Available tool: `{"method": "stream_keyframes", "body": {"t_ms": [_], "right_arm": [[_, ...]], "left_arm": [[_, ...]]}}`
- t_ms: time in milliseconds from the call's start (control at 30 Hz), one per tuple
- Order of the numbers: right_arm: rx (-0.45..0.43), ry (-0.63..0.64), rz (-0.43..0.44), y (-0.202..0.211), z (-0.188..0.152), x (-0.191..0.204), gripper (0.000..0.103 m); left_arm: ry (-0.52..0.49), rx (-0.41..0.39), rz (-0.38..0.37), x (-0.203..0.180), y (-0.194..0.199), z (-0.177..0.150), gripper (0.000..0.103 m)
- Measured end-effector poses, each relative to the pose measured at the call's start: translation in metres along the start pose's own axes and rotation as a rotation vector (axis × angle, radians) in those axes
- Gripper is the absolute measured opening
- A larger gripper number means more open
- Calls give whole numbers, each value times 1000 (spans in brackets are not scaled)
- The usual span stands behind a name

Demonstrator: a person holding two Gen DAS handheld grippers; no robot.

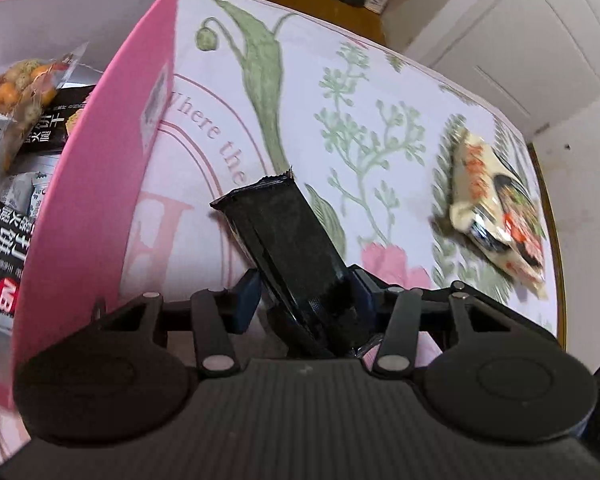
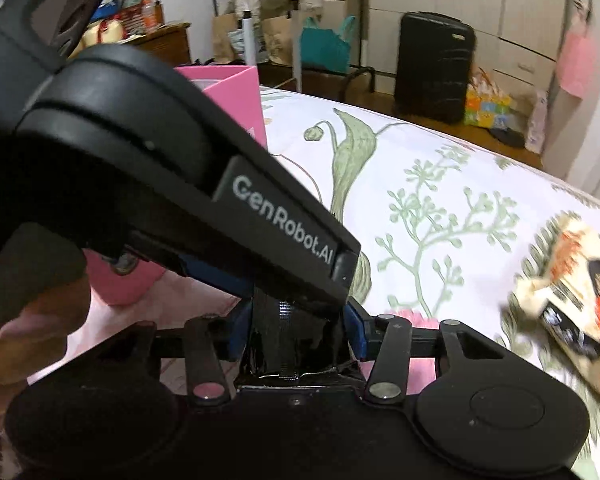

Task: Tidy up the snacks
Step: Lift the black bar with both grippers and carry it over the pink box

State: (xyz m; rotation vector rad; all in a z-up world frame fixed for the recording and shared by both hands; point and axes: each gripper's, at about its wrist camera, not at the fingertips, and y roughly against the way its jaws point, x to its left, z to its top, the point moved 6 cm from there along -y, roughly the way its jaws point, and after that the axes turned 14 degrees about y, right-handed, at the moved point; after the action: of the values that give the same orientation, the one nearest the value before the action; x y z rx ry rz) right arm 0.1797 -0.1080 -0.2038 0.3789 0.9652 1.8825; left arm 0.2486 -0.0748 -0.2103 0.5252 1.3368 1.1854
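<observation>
A black snack packet (image 1: 292, 240) stands tilted between the blue pads of my left gripper (image 1: 306, 296), which is shut on it just right of the pink box (image 1: 100, 184). In the right wrist view the same black packet (image 2: 288, 332) sits between the pads of my right gripper (image 2: 296, 332), which press on its lower end. My left gripper (image 2: 308, 292) reaches in from the upper left over it. A cream and orange snack packet (image 1: 496, 216) (image 2: 572, 300) lies on the table to the right. The pink box (image 2: 236, 88) holds several packets.
The floral tablecloth (image 1: 340, 80) covers the table, whose wooden edge (image 1: 556, 240) runs close behind the cream packet. A hand (image 2: 32, 320) holds the left gripper's body. A black suitcase (image 2: 432, 68), bags and a white door stand beyond the table.
</observation>
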Motion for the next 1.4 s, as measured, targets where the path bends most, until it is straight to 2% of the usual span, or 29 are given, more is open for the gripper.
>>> {"method": "stream_keyframes", "body": {"t_ms": [200, 333, 500, 800, 967, 1200, 1400], "right_arm": [[13, -67, -4, 29, -12, 11, 53], [14, -109, -6, 44, -17, 4, 53], [23, -125, -51, 73, -22, 9, 53], [46, -103, -139, 101, 1, 18, 53], [40, -61, -154, 110, 19, 19, 53], [-10, 42, -98, 108, 50, 31, 53], [-83, 144, -18, 87, 82, 50, 54]], "left_arm": [[-83, 34, 23, -12, 19, -20, 48], [-103, 42, -7, -18, 37, -30, 48], [-123, 39, -52, -26, 63, -39, 48], [-145, 20, -93, -38, 99, -46, 48], [-159, -15, -99, -39, 122, -46, 48], [-118, -75, -106, -12, 157, -29, 48], [-41, -118, -93, 27, 180, 3, 50]]}}
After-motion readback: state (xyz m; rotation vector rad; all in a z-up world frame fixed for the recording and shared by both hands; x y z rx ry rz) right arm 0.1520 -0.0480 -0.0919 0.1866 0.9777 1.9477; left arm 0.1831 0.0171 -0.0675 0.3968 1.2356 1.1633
